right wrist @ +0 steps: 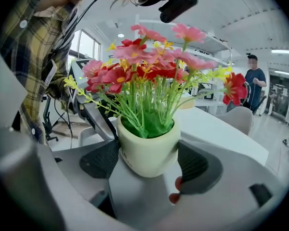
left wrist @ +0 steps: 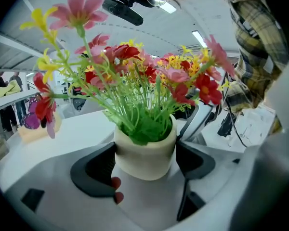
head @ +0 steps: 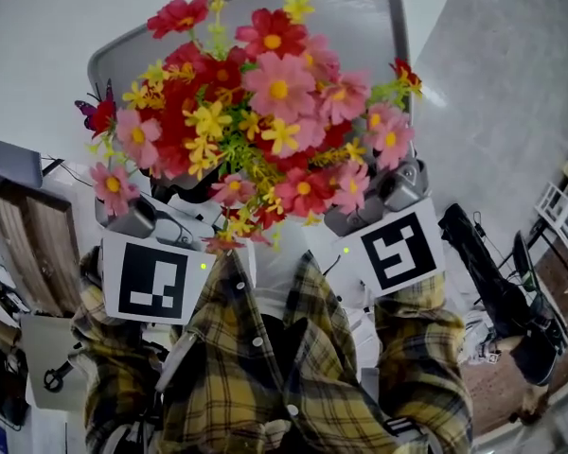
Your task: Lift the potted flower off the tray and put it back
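Note:
The potted flower is a cream pot (left wrist: 145,154) (right wrist: 147,150) full of red, pink and yellow blooms (head: 265,112) on green stems. It is held up in front of the person's chest, above the grey tray (head: 360,26). My left gripper (left wrist: 145,166) is shut on the pot, a dark pad pressing each side. My right gripper (right wrist: 150,166) is shut on the same pot from the opposite side. In the head view the blooms hide the pot and all the fingertips. Only the left marker cube (head: 153,278) and the right marker cube (head: 399,250) show below them.
The tray lies on a white table (head: 38,26). A wooden panel (head: 33,244) stands at the left, a dark chair (head: 497,287) on the floor at the right. A person (right wrist: 254,78) stands far off in the room. A plaid shirt (head: 265,376) fills the near edge.

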`<state>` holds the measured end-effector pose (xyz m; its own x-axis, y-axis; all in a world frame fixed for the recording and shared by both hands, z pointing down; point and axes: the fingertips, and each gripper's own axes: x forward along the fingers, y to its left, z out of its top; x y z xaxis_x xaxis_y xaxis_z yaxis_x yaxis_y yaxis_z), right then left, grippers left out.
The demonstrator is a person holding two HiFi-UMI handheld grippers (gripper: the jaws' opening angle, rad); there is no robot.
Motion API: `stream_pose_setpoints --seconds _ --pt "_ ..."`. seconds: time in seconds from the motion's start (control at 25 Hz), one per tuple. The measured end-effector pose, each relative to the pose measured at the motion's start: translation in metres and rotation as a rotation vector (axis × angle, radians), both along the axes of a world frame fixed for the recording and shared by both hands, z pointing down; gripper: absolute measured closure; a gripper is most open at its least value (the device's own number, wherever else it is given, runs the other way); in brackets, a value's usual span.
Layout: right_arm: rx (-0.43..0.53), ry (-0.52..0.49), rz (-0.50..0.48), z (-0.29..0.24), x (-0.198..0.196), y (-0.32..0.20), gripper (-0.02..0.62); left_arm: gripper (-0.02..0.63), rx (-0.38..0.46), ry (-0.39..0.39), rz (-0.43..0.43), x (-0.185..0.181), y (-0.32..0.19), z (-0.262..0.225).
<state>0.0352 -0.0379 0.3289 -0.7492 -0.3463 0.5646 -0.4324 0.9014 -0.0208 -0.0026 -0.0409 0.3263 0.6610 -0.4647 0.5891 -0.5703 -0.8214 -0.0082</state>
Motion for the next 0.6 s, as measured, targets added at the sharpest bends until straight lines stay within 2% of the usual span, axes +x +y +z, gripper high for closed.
stream_pose_setpoints --seconds 0.32,0.6 --pt "-0.019 -0.007 0.007 -0.002 0.0039 0.0041 0.23 0.227 -0.014 0.009 0.003 0.0034 0.004 -0.0019" --pt "0.006 -0.012 0.001 -0.0053 0.0039 0.0021 0.23 0.227 0.001 0.031 0.013 0.0042 0.0018 -0.0045"
